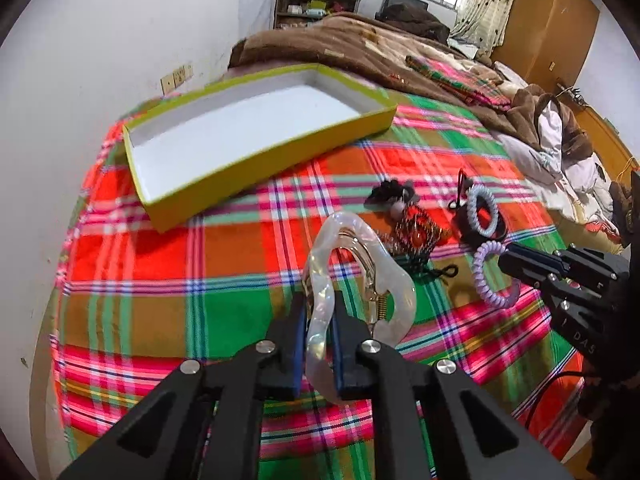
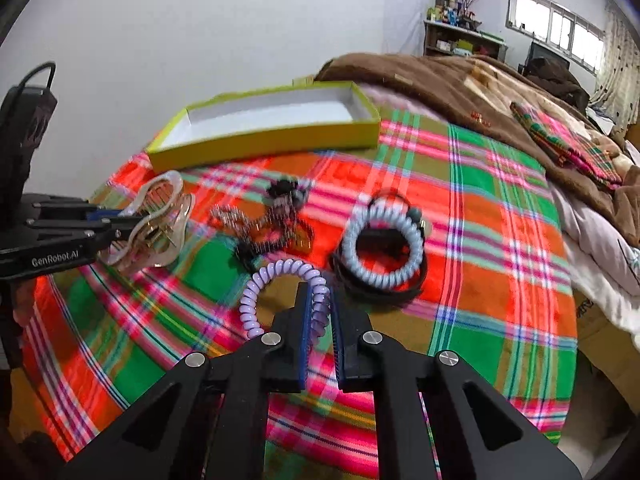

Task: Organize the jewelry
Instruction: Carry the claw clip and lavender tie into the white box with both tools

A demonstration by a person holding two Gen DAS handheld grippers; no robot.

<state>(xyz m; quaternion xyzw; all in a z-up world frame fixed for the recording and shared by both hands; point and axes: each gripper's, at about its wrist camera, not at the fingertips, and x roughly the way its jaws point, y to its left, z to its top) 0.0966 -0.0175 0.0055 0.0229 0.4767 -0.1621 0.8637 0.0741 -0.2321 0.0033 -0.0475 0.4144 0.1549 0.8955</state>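
My left gripper is shut on a pearly white hair claw clip and holds it above the plaid cloth; it also shows in the right wrist view. My right gripper is shut on a purple spiral hair tie, seen in the left wrist view too. An empty yellow box with a white inside lies on the cloth beyond. A light blue spiral hair tie and dark beaded jewelry lie on the cloth.
The plaid cloth covers a bed end against a white wall. A brown blanket and white bedding lie behind. A black band lies under the blue hair tie.
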